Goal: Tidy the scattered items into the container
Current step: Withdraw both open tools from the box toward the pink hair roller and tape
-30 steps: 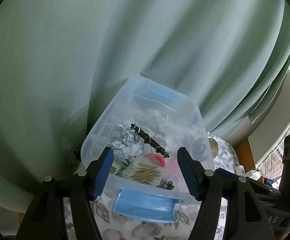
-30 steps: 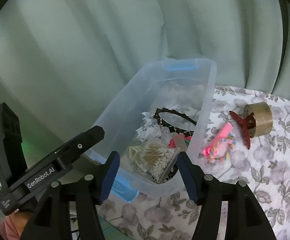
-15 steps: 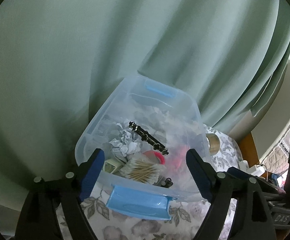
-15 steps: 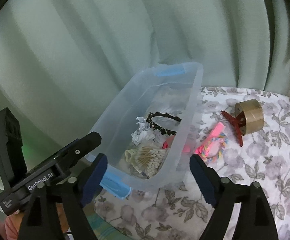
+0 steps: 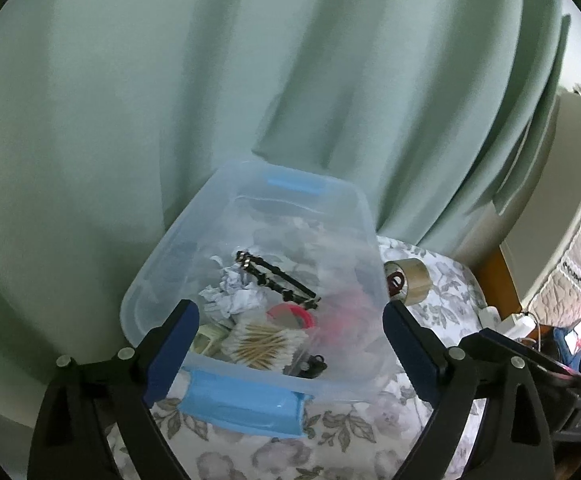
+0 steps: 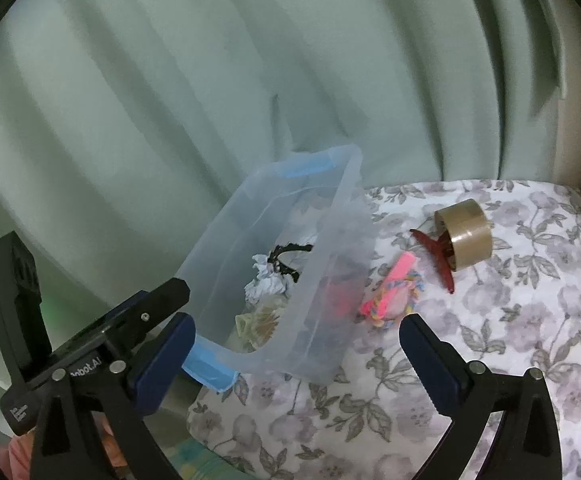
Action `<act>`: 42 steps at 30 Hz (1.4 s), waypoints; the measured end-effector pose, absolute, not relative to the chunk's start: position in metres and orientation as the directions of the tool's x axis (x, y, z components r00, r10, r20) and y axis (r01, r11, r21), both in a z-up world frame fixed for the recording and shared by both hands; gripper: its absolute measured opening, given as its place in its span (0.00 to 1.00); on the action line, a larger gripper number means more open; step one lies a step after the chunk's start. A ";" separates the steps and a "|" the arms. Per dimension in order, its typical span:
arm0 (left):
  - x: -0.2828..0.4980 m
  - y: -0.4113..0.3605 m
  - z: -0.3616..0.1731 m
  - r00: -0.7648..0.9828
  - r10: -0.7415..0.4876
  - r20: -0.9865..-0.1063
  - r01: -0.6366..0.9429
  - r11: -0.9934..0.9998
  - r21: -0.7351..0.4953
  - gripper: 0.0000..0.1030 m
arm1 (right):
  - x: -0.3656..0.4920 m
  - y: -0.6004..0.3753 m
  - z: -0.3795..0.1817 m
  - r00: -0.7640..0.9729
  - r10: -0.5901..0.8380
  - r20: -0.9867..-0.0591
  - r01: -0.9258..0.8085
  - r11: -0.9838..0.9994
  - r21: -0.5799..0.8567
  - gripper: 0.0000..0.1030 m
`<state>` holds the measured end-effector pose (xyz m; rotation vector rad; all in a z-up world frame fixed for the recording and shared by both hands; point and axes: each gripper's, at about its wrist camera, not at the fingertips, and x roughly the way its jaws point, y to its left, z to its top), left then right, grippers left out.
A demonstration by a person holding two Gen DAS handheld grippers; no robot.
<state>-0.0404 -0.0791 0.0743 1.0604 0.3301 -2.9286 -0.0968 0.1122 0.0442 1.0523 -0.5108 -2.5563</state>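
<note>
Low centre of the left wrist view, the left gripper [image 5: 286, 344] stands wide apart w/ nothing pinched; its jaws have just been opening, and the near end of the clear bin [image 5: 162, 264] shows between the blue pads w/o being pressed. Inside the bin: a bundle of cotton swabs [image 5: 264, 343], crumpled paper [image 5: 236, 292], a black headband [image 5: 276, 276] and a pink round item [image 5: 292, 314]. A blue handle [image 5: 246, 404] sits on the bin's near end, lower centre.

Right wrist view: the right gripper [image 6: 296, 354] is also released, jaws just been opening, nothing gripped; the bin's near right corner lies between the pads, not touched. The bin sits centre-left of the frame on a floral cloth [image 6: 510, 320], against a pale green curtain [image 6: 250, 80].

Still outside the bin, right of centre: a pink comb [image 6: 396, 280] lying on a multicolour hair tie [image 6: 390, 312], just beside the bin wall; further right, a dark red hair clip [image 6: 434, 258] touching a roll of brown tape [image 6: 464, 234]. Lower left of this frame shows the body of the other gripper.
</note>
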 end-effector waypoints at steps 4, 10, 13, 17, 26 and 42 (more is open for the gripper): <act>-0.040 -0.065 0.078 -0.773 0.071 -0.631 0.055 -0.982 -0.178 0.91 | -0.094 0.126 0.042 -0.690 -0.420 -0.589 0.141 -0.876 0.461 1.00; -0.041 -0.041 0.082 -0.772 0.101 -0.627 0.004 -0.986 -0.164 0.97 | -0.083 0.149 0.043 -0.712 -0.408 -0.571 0.110 -0.869 0.483 1.00; -0.042 -0.026 0.084 -0.770 0.128 -0.625 -0.030 -0.986 -0.164 0.97 | -0.078 0.163 0.042 -0.725 -0.401 -0.560 0.095 -0.863 0.496 1.00; -0.045 -0.008 0.083 -0.761 0.171 -0.626 -0.077 -0.982 -0.173 0.98 | -0.070 0.182 0.042 -0.749 -0.386 -0.539 0.078 -0.858 0.508 1.00; -0.049 0.030 0.077 -0.738 0.212 -0.641 -0.126 -0.976 -0.179 0.98 | -0.054 0.223 0.037 -0.796 -0.331 -0.507 0.029 -0.857 0.515 1.00; -0.067 0.089 0.051 -0.666 0.299 -0.684 -0.261 -0.952 -0.162 1.00 | -0.041 0.284 0.007 -0.850 -0.218 -0.479 -0.107 -0.819 0.564 1.00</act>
